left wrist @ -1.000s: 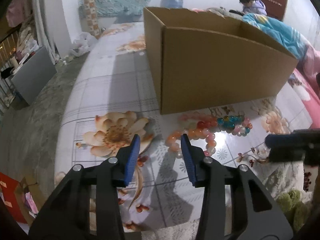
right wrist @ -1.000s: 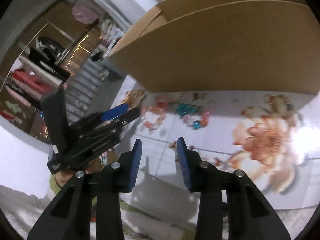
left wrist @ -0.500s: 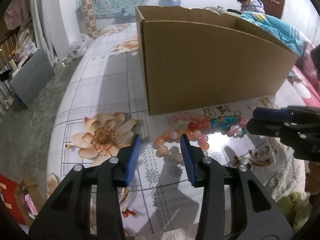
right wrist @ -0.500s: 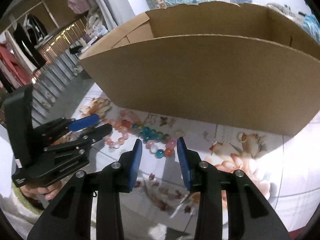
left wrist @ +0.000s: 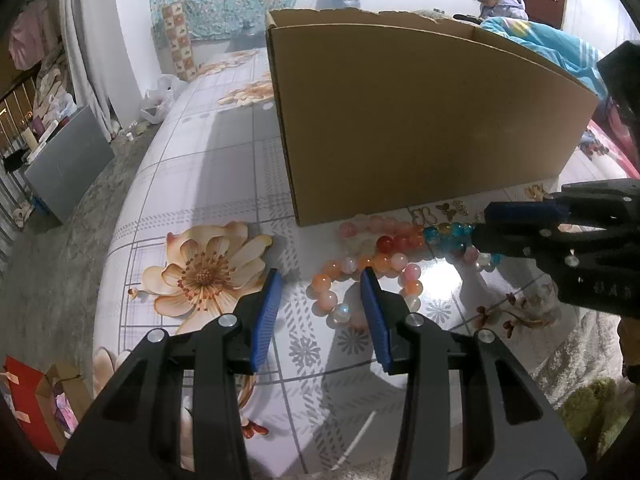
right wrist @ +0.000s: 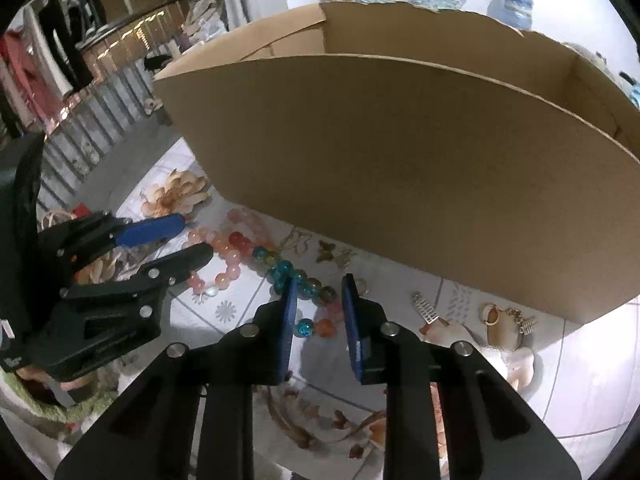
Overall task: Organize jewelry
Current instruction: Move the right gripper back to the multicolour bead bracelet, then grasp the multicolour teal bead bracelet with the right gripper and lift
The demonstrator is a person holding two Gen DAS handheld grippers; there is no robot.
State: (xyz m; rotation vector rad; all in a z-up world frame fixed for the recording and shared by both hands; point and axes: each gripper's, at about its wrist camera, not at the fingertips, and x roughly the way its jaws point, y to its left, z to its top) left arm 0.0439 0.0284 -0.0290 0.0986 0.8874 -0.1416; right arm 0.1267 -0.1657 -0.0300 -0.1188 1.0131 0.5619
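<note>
right gripper [right wrist: 319, 312] closing around blue-and-pink glass bead bracelet [right wrist: 308, 286] beside tall brown cardboard box [right wrist: 400, 160], contact unclear. left gripper [left wrist: 320, 304] half-open, empty.

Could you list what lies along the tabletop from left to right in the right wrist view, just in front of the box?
Left gripper → pink-orange bead bracelet → blue bead bracelet → butterfly charms → silver comb-shaped clip → gold keyring.
</note>
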